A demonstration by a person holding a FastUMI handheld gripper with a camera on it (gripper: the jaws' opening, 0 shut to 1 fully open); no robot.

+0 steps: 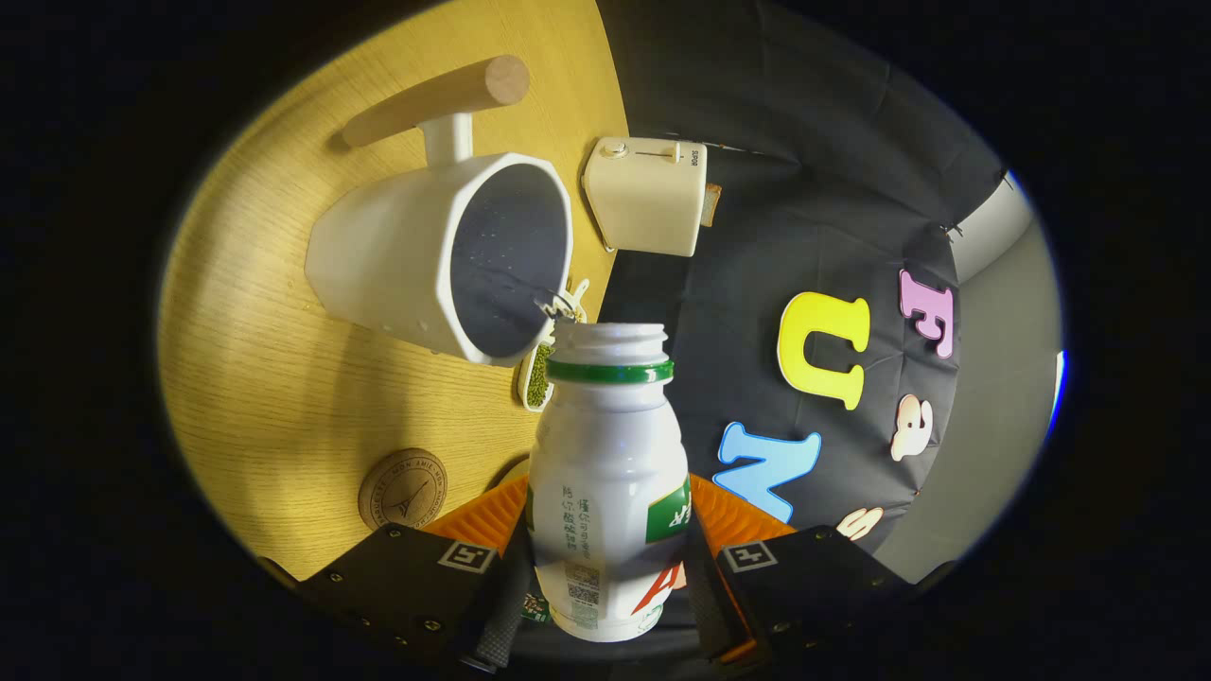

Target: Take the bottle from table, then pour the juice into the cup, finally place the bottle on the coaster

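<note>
My gripper is shut on a white plastic bottle with a green neck ring and no cap; both fingers press on its sides. The whole view is rolled, so the bottle is tipped over toward the cup. A thin stream runs from the bottle's mouth into the white cup, which has a dark inside and a wooden handle and stands on the wooden table just beyond the bottle. A round cork coaster lies on the table near the finger on the table's side.
A cream toaster with a slice of bread in it stands at the table's far edge past the cup. A small dish of green beans sits between the cup and the bottle's neck. The booth's black cloth wall rises behind the table.
</note>
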